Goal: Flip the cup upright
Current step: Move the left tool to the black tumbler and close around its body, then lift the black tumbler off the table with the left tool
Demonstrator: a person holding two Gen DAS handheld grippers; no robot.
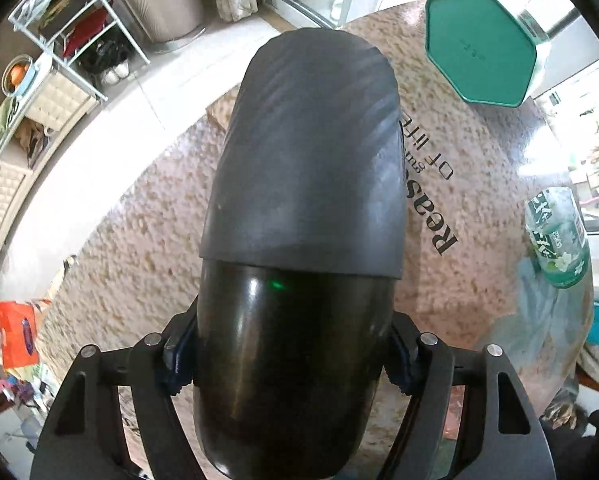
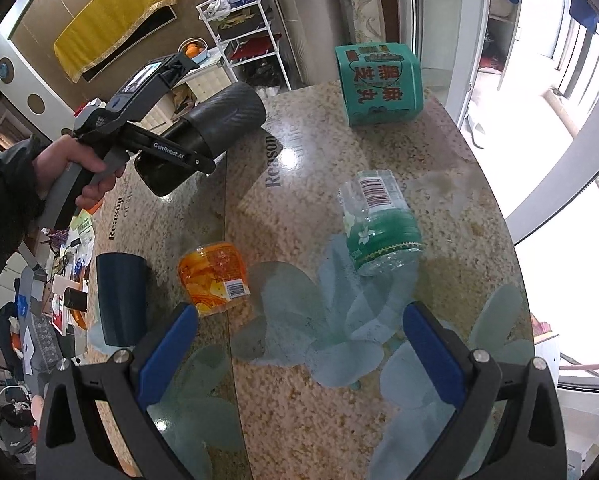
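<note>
A black cup (image 1: 299,280) with a ribbed dark grey sleeve fills the left wrist view. My left gripper (image 1: 287,364) is shut on its glossy lower body, with the blue pads (image 1: 175,360) pressed on both sides. In the right wrist view the same cup (image 2: 207,128) hangs tilted in the air above the round table (image 2: 319,400), held by the left gripper (image 2: 171,152). My right gripper (image 2: 299,344) is open and empty, low over the table's near side.
On the table stand a green tissue box (image 2: 379,84), a green-labelled plastic bottle (image 2: 379,224), an orange jar (image 2: 215,276) and a dark blue cup (image 2: 121,300). A white shelf rack (image 2: 247,28) stands beyond the table. Clutter lies on the floor to the left.
</note>
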